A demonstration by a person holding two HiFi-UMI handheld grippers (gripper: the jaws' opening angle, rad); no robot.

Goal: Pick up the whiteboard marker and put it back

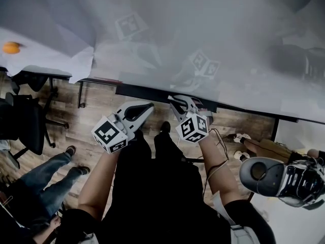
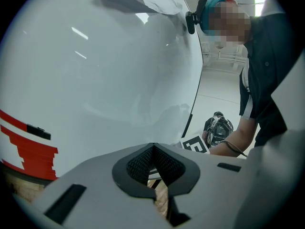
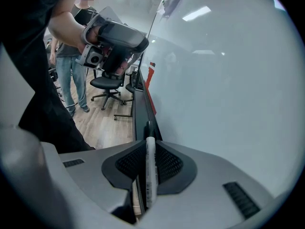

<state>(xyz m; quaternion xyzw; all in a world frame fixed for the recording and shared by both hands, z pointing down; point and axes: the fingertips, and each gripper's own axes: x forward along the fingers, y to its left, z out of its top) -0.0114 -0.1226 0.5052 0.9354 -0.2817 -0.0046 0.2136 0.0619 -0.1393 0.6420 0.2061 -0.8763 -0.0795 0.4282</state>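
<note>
Jaws of right gripper [image 3: 148,149] stand narrow, clamped on slim white plastic whiteboard marker with dark cap [image 3: 151,180]. Barrel runs lengthwise between the pads, cap end poking out forward. Cap end sits just over long black tray ledge [image 3: 139,104] and lines up along it. Can't tell if it touches.

Step in hand looks like the put-back. To do it well:
- Hold barrel parallel to tray ledge.
- Lower until it rests in the channel, and only then open.
- Place it toward the board side, since the ledge is narrow.
- A round smooth barrel will likely roll off if dropped from above or set askew.
- Don't scrape the board with a jaw.

Jaws of left gripper [image 2: 153,149] are closed together with nothing between them. It is held about level, higher than tray ledge and further along it. Not needed for this step, best kept clear.

Materials and shapes:
- Gripper shells are matte grey moulded plastic. Pads are black, fine mesh texture, V-notched.
- Marker is hard, glossy, cylindrical. Small print along barrel is too small to read.
- Tray ledge is thin, straight and dark, rigid-looking.
- Big glossy white whiteboard [image 3: 228,89] rises from tray ledge and reflects ceiling lights.
- Red stepped marking [image 2: 28,149] sits low on the board, near the ledge.
- Below tray ledge are wood-look plank floor [image 3: 102,128] and black office chair [image 3: 107,82].
</note>
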